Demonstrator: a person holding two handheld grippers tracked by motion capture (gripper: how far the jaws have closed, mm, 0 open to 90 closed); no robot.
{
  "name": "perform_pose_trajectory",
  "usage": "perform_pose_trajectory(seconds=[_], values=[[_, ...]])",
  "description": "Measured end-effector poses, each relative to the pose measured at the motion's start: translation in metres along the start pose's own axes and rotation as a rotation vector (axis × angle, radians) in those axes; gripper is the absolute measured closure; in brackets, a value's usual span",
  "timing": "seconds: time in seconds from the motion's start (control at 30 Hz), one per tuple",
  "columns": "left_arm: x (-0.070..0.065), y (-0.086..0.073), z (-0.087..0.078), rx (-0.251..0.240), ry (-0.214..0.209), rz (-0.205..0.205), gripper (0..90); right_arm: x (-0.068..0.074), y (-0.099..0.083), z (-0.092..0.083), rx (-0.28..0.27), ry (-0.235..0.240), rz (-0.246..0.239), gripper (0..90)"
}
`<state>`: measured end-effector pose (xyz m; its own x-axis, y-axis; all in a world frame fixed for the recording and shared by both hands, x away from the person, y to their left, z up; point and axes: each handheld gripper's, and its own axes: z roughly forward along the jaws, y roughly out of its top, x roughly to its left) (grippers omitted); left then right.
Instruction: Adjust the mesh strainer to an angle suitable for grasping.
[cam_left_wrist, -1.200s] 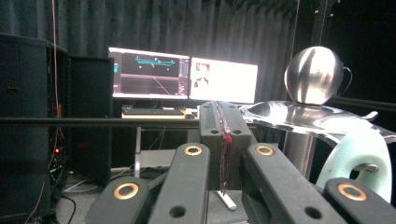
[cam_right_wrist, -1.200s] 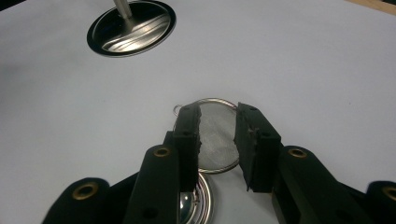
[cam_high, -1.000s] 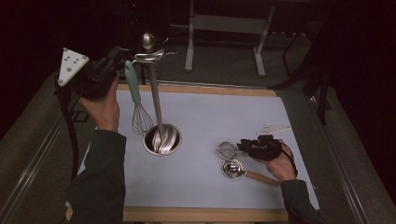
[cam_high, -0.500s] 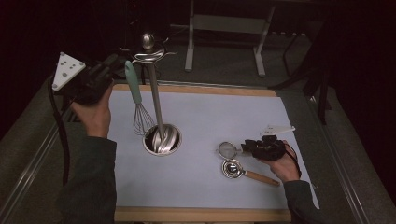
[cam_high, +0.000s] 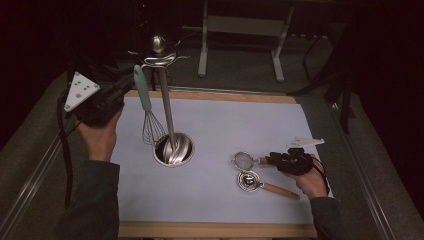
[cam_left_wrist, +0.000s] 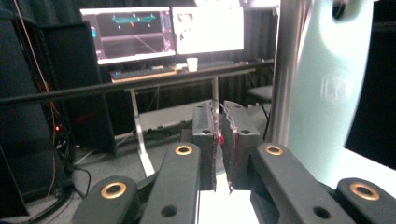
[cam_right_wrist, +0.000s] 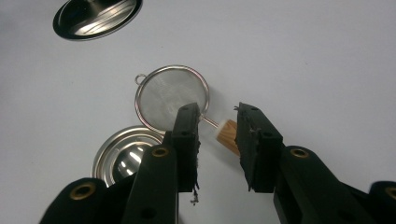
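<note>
- Two light utensils are waiting: strainer (cam_right_wrist: 172, 98) lying on the tabletop (cam_high: 240, 120), whisk (cam_high: 145, 100) hanging from the stand (cam_high: 167, 115).
- Right gripper (cam_right_wrist: 215, 116) fingers are straddling the strainer's stiff wooden handle, not yet clamping.
- Left gripper (cam_left_wrist: 218, 109) fingers, narrow and empty, have just been opening beside the whisk.

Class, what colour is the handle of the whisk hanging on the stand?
Pale mint green; the whisk handle shows best in the high view.

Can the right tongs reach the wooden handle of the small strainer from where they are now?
Probably yes. The right tongs stand open with the strainer's wooden handle already between the jaws, nothing in the way. The scoop lies beside, apart.
</note>
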<state>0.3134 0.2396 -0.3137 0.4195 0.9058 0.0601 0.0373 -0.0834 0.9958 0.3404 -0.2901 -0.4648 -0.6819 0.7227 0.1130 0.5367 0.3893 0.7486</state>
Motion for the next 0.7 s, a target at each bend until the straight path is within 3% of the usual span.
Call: perform_pose_trajectory(seconds=[0.2,0.37,0.4,0.47,0.7], values=[[0.001,-0.021,-0.005,0.044,-0.005,-0.008,81.6,-0.005,-0.006,-0.004,0.024,-0.003,0.022,71.1],[-0.002,-0.043,-0.007,0.082,-0.006,-0.020,80.0,-0.010,-0.010,-0.005,0.046,-0.040,0.040,79.8],[-0.003,-0.052,-0.008,0.083,-0.014,-0.053,79.6,-0.012,-0.013,-0.005,0.064,-0.065,0.049,85.7],[-0.006,-0.060,-0.010,0.080,-0.015,-0.069,79.1,-0.015,-0.015,-0.004,0.081,-0.082,0.058,89.2],[-0.014,-0.085,-0.015,0.141,-0.013,-0.065,75.1,-0.024,-0.028,-0.002,0.143,-0.131,0.108,89.8]])
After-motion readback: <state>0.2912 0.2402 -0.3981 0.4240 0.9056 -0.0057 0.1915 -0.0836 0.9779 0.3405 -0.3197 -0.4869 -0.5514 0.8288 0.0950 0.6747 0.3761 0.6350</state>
